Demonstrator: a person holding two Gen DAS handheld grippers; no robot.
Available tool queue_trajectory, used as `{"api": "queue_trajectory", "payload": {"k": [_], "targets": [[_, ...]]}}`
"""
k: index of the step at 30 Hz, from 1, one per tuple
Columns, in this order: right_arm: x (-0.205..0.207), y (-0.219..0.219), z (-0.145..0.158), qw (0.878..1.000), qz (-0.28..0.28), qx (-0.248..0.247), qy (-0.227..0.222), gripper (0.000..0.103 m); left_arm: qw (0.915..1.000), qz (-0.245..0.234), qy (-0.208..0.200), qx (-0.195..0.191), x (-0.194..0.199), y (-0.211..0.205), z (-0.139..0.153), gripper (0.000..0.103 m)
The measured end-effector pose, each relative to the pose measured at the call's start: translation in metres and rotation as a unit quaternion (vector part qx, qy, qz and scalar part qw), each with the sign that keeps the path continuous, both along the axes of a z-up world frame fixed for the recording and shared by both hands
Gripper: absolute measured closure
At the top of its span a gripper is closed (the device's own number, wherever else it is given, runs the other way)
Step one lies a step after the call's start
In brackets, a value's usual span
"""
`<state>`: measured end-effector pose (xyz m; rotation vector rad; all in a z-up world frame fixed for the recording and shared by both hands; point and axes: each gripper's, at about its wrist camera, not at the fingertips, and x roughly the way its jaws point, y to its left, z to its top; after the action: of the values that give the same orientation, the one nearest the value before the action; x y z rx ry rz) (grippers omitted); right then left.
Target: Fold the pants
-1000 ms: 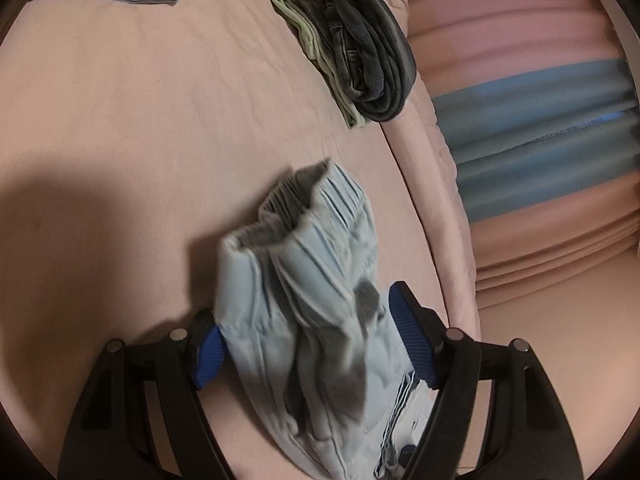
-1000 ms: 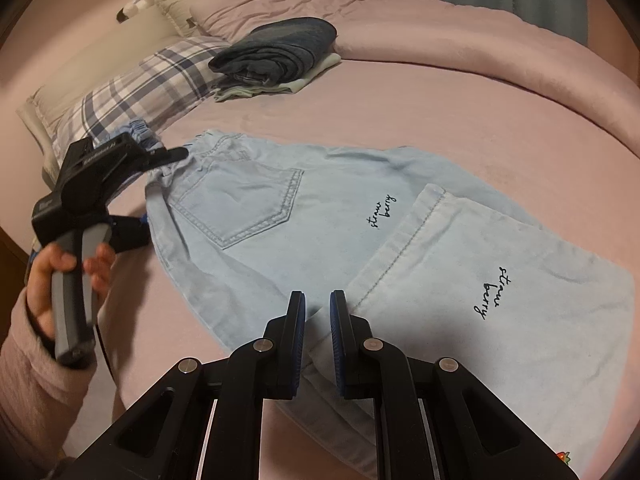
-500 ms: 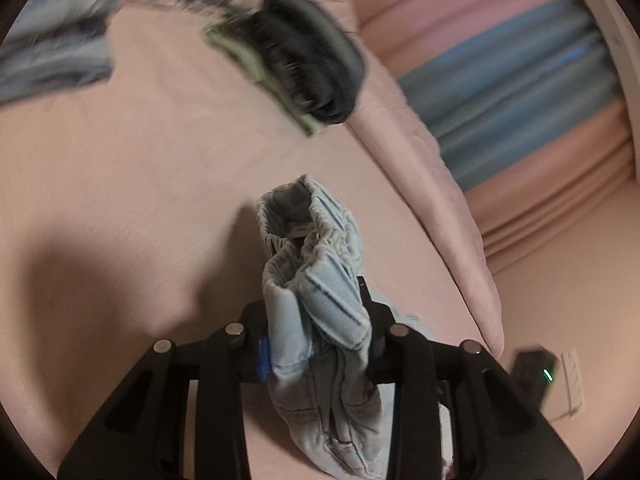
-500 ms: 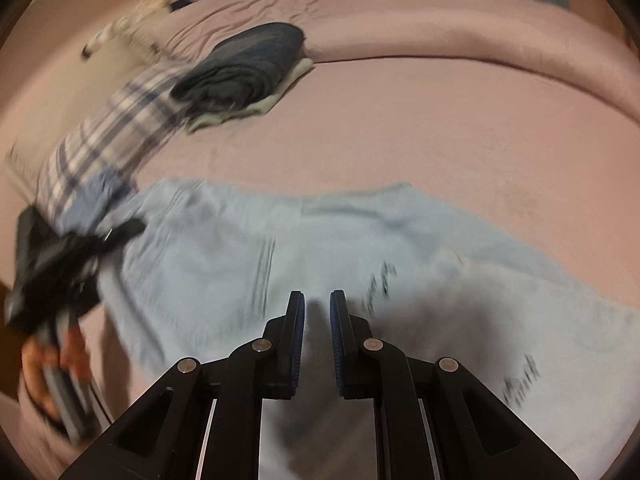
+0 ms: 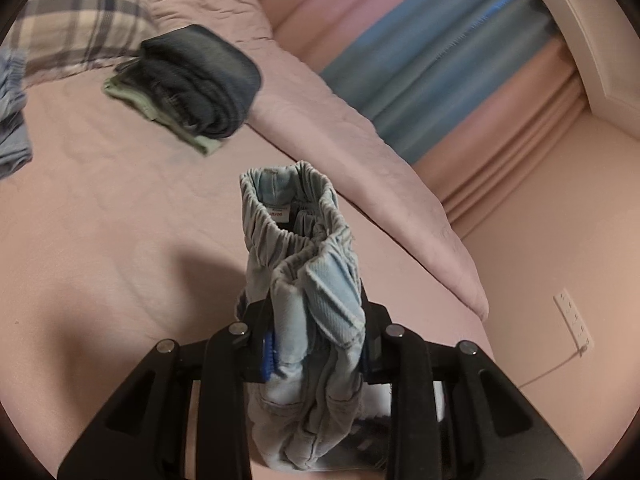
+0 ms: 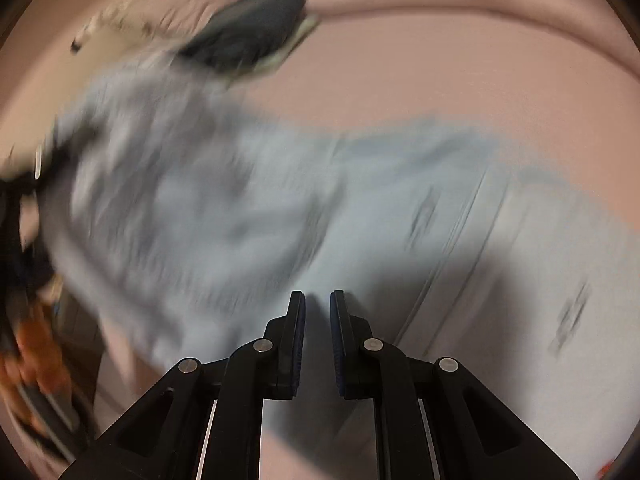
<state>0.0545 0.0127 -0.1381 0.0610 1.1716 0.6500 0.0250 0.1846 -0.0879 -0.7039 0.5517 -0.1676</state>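
Pants (image 6: 280,200) of pale blue denim lay spread across the pink bed (image 5: 100,220), legs flat toward the right gripper (image 6: 318,344), so the waist end could be carried over them. Beyond the pants sat a folded dark stack (image 5: 200,80), apparently finished. The left gripper (image 5: 316,344) had its jaws clenched on the bunched waistband (image 5: 296,232), holding it off the bed; a second earlier they gaped around it, lower down. The right gripper's jaws were nearly closed on nothing, as before.
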Motion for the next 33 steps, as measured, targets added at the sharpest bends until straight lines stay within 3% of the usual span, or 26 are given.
{"api": "queue_trajectory", "payload": {"k": [2,5,8,12,16,17,18,20,22,23,26,30,33], "targets": [[-0.009,0.003,0.002,0.999,0.011,-0.015,-0.027,0.091,0.9999,-0.010,0.002,0.014,0.002,-0.013,0.002,0.074],[-0.010,-0.009,0.006,1.000,-0.003,0.017,0.008,0.090,0.9992,-0.025,0.007,0.030,0.004,-0.030,0.004,0.074],[-0.027,-0.020,0.016,1.000,0.002,0.021,-0.006,0.091,0.9980,-0.036,0.003,0.052,0.002,-0.045,0.009,0.074],[-0.045,-0.029,0.001,0.998,0.034,0.048,0.031,0.090,0.9966,-0.050,0.006,0.065,0.005,-0.062,0.011,0.075],[-0.042,-0.074,0.013,0.985,-0.026,0.163,0.052,0.088,0.9940,-0.071,0.008,0.083,0.005,-0.081,0.011,0.075],[-0.040,-0.093,0.017,0.980,-0.051,0.189,0.049,0.078,0.9929,-0.078,0.009,0.089,0.006,-0.087,0.011,0.075],[-0.036,-0.106,0.018,0.975,-0.074,0.205,0.049,0.062,0.9918,-0.085,0.010,0.095,0.007,-0.093,0.011,0.075],[-0.032,-0.141,0.012,0.956,-0.130,0.255,0.069,0.049,0.9893,-0.099,0.013,0.107,0.009,-0.106,0.009,0.075],[-0.031,-0.164,0.003,0.932,-0.161,0.313,0.094,0.049,0.9870,-0.111,0.017,0.115,0.012,-0.117,0.006,0.075],[-0.033,-0.180,-0.003,0.914,-0.179,0.349,0.107,0.049,0.9851,-0.120,0.022,0.122,0.014,-0.125,0.003,0.075],[-0.035,-0.209,-0.012,0.881,-0.212,0.405,0.123,0.046,0.9786,-0.146,0.036,0.140,0.019,-0.146,-0.004,0.074],[-0.037,-0.228,-0.018,0.851,-0.227,0.452,0.143,0.038,0.9659,-0.186,0.057,0.171,0.030,-0.177,-0.021,0.074],[-0.030,-0.216,-0.022,0.827,-0.230,0.488,0.161,0.032,0.9561,-0.202,0.076,0.198,0.037,-0.196,-0.035,0.071]]}}
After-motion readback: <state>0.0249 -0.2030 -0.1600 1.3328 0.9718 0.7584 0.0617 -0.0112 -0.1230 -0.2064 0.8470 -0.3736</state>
